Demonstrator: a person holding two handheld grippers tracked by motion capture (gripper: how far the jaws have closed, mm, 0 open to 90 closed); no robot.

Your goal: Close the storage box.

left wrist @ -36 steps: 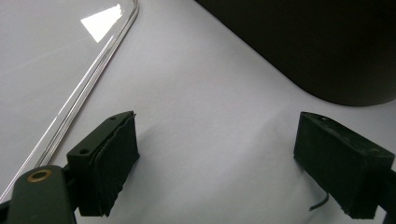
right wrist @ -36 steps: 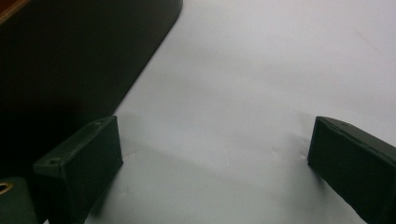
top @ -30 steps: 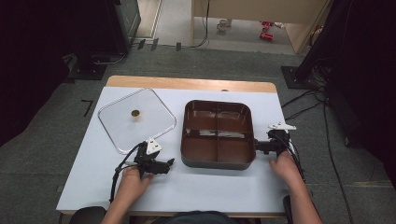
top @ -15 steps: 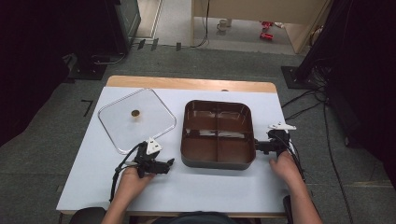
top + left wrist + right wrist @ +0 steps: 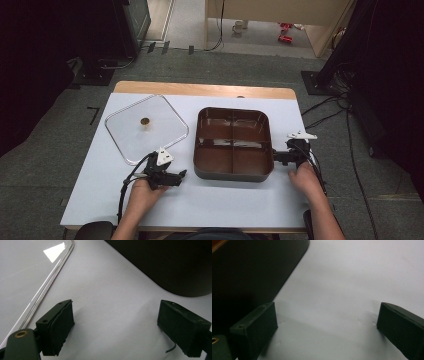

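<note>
A dark brown tray (image 5: 233, 143) with four compartments sits in the middle of the white table (image 5: 210, 200); its compartments look bare. A clear square lid (image 5: 146, 128) with a small brown knob (image 5: 145, 121) lies flat to the tray's left. My left gripper (image 5: 179, 176) rests low on the table by the tray's near left corner, open, with bare table between its jaws (image 5: 115, 325); the tray's dark wall (image 5: 170, 265) and the lid's edge (image 5: 47, 287) lie just ahead. My right gripper (image 5: 276, 158) stands open at the tray's right wall (image 5: 249, 272), holding nothing (image 5: 327, 322).
The table's wooden far edge (image 5: 200, 90) borders a grey carpeted floor. Black stands and cables (image 5: 330, 107) lie to the right of the table. A person's hands hold both grippers from the near edge.
</note>
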